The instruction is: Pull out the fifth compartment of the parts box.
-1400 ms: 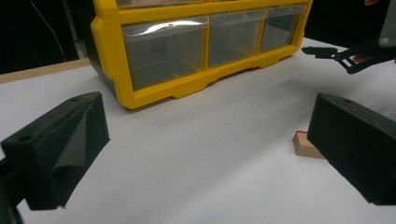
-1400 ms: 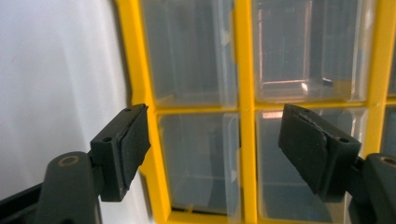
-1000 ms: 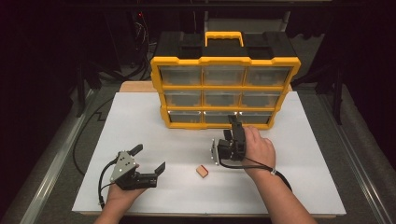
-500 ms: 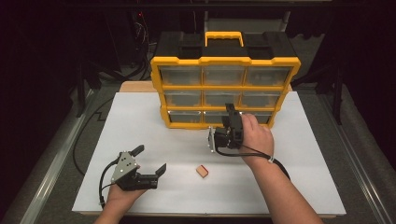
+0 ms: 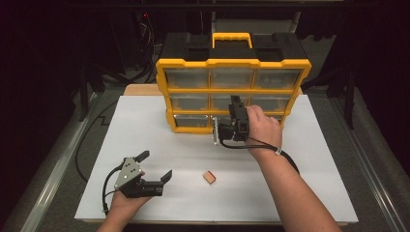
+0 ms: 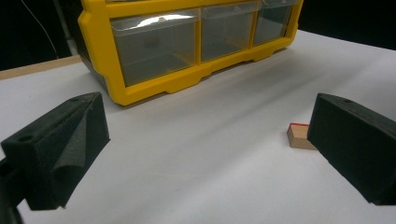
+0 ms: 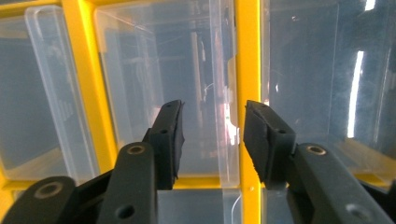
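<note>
in the high view, 1 yellow drawer cabinet (image 5: 232, 87) stands at the far side of the white surface (image 5: 145, 130), its front showing 9 clear drawers in 3 rows of 3. the right gripper (image 5: 235, 110) is raised against the cabinet's front, between the middle and bottom rows near the middle column, probably lined up to take hold of a drawer pull. 1 small wooden block (image 5: 209, 178) lies well in front of the cabinet, apart from everything. the left gripper (image 5: 155, 167) rests low on the surface farther from the cabinet than the block and off to its left, pointing toward the block, likely parked ready for it.

in the left gripper view, the fingers (image 6: 63, 147) are spread wide with nothing between them; the block (image 6: 299, 136), red along 1 edge, sits just beside the right-hand finger, short of the cabinet (image 6: 187, 51).

in the right gripper view, the fingers (image 7: 169, 140) stand part open, holding nothing, straddling a clear drawer edge (image 7: 219, 93) beside a yellow divider (image 7: 246, 56) of the cabinet. whether they touch the plastic i cannot tell.
</note>
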